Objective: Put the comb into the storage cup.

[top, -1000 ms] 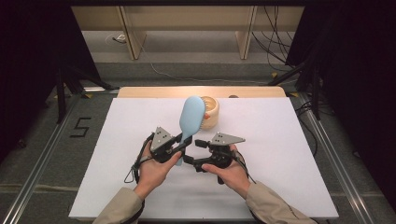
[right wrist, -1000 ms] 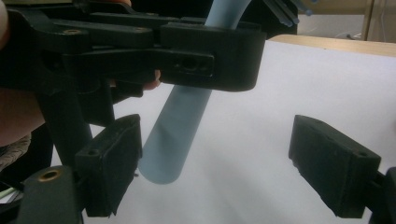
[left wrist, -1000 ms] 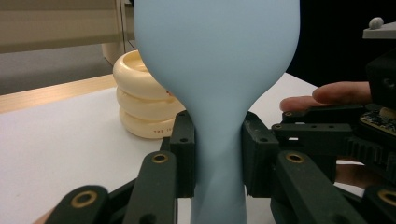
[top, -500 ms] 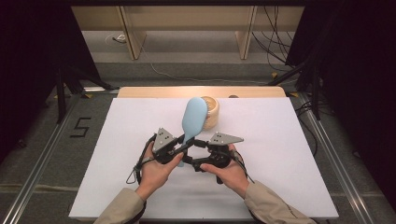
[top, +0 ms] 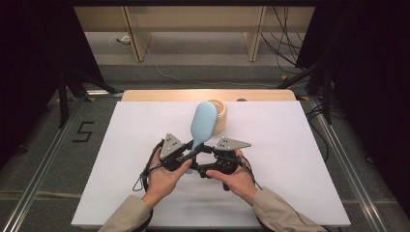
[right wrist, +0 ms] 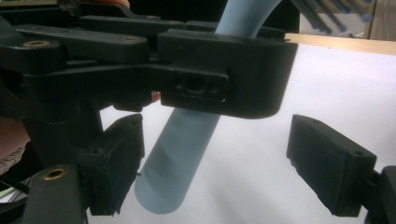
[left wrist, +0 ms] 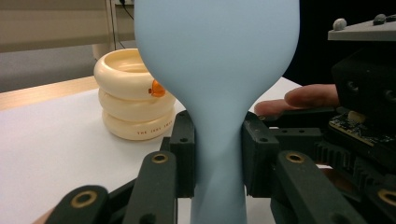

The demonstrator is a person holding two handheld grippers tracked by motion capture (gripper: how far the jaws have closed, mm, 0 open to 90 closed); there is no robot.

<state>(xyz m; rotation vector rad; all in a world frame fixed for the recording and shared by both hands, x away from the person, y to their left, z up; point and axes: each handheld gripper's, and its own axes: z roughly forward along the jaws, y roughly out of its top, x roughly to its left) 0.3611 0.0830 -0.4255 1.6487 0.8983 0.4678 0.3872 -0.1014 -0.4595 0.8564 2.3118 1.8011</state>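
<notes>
Table (top: pixel 300 159): white board, bare apart from a stacked cream ring toy (top: pixel 220 115) at twelve o'clock from the hands, near the far edge.

Brush (top: pixel 203 123): pale blue, paddle-shaped, held clear of the table at board centre, directly above the two grippers. Its long axis runs from the handle end at about six o'clock up to the broad head at about twelve to one o'clock, tilted away from the person. The head overlaps the ring toy in the high view; contact between them cannot be determined.

Left gripper (left wrist: pixel 218 154): jaws partly closed, pads pressing both sides of the brush's narrow neck. It carries the brush.

Right gripper (right wrist: pixel 212 163): jaws stand wide, with the lower handle (right wrist: pixel 180 154) passing between them. The pad at nine o'clock lies just beside the handle; the pad at three o'clock is well apart. It grips nothing.

Risks, in my judgement:
1. The grip sits on a smooth, tapering neck with the heavy head above it. The brush could pivot or slide in the pads.
2. The right jaws are crowded under the left gripper's jaw (right wrist: pixel 224 77). Closing here may strike it rather than seat on the handle.
3. If the left gripper lets go before the right pads bear, the brush drops to the board.
4. A forward swing could knock the ring toy.
</notes>
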